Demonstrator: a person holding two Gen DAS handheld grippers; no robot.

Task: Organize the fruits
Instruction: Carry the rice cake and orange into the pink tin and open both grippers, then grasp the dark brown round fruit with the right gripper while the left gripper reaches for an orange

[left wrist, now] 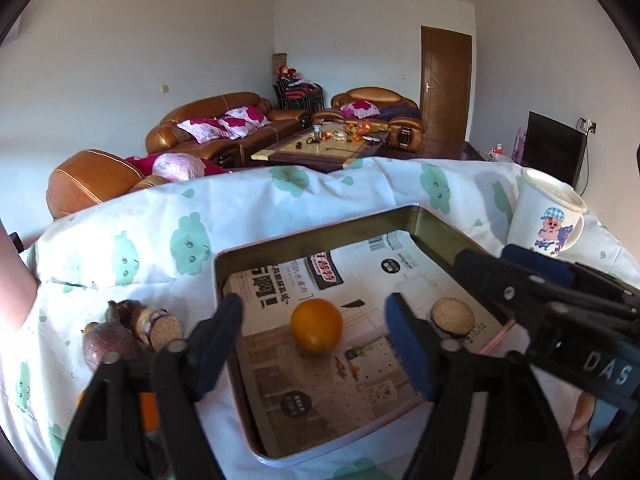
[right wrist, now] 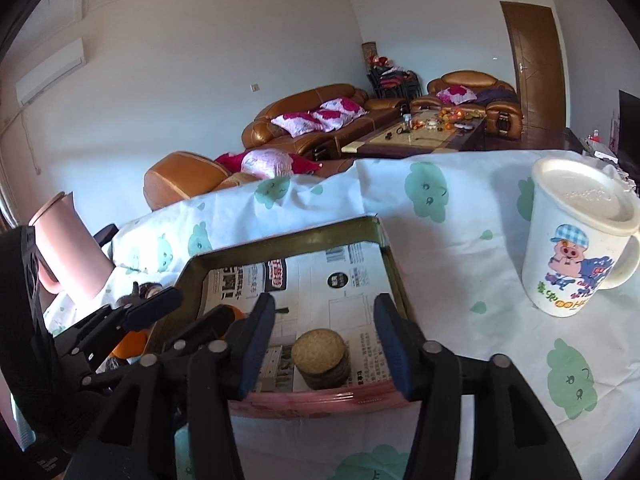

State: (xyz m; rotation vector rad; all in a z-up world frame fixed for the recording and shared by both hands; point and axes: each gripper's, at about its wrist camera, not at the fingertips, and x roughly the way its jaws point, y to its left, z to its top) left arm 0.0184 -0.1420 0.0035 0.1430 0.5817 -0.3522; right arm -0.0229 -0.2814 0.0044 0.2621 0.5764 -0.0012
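left hand-held gripper: nearest the left wrist lens, jaws spread, pinching nothing, hanging over the near-left part of the tray.
right hand-held gripper: jaws spread, holding nothing, lined up on the cut fruit piece just inside the tray's near rim.
orange: inside the tray on the printed paper liner, between the left fingers in view but apparently beyond the tips.
fruit left out: whole passion fruit and cut pieces on the cloud-print cloth over the desk, just left of the tray's left rim.
step, my guess: fetch the leftover fruit and bring it into the tray.
doing it well: swing the left gripper left over the rim, come down on the round fruit across its widest part, close gently since it may roll, lift clear of the rim.
left view only: leftover fruit pile, the whole orange.
right view only: full white cartoon mug near the desk's far-right edge, pink jug at the left edge, and the cut piece's pale face close up.
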